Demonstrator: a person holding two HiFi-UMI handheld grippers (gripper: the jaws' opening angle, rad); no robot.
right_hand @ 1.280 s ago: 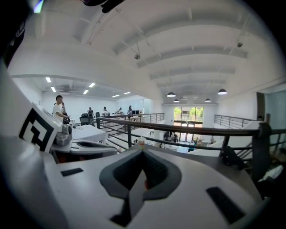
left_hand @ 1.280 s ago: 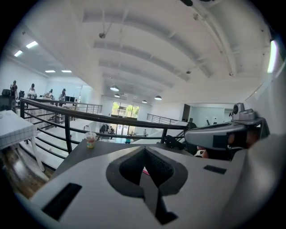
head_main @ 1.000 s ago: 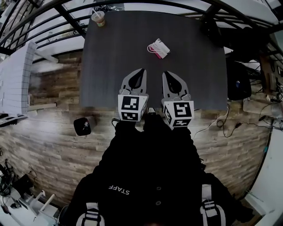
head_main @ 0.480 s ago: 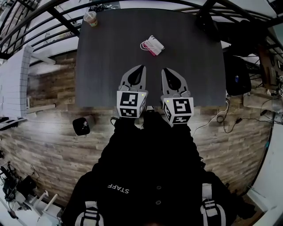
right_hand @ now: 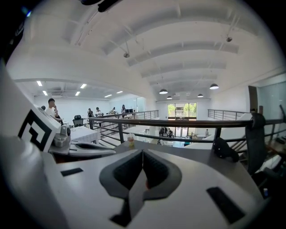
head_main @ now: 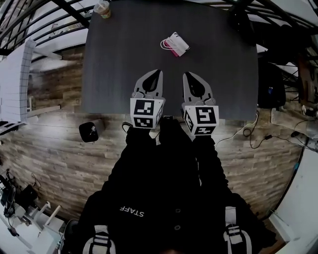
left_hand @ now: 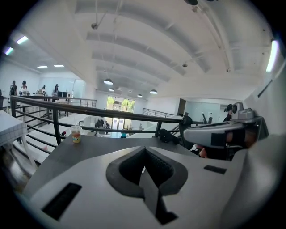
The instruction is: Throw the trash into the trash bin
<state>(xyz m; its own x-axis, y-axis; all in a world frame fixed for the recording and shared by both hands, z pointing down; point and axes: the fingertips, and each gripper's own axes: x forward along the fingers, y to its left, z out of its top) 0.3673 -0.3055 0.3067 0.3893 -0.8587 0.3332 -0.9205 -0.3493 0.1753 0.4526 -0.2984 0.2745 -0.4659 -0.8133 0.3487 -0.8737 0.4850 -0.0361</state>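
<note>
Both grippers have eased fwd; their marker cubes now sit over the table [head_main: 119,59] near edge. Left gripper [head_main: 155,73] & right gripper [head_main: 188,75] are clenched, empty, side by side, prob. lining up on the white-pink trash packet [head_main: 175,44] lying mid-table, still ahead. Black trash bin [head_main: 91,132] stands on the floor [head_main: 54,154] at left, contents unclear. Cup [head_main: 102,8] sits at the far corner.

This is a large open-plan office on a mezzanine. A black railing [left_hand: 89,108] edges the wood-plank floor [head_main: 49,149] beneath a vaulted white ceiling [right_hand: 178,53] hung with pendant lamps [right_hand: 163,91]. Distant people [right_hand: 54,114] stand near desks [right_hand: 85,133], and cables [head_main: 258,136] trail beside a dark table [head_main: 124,59].
</note>
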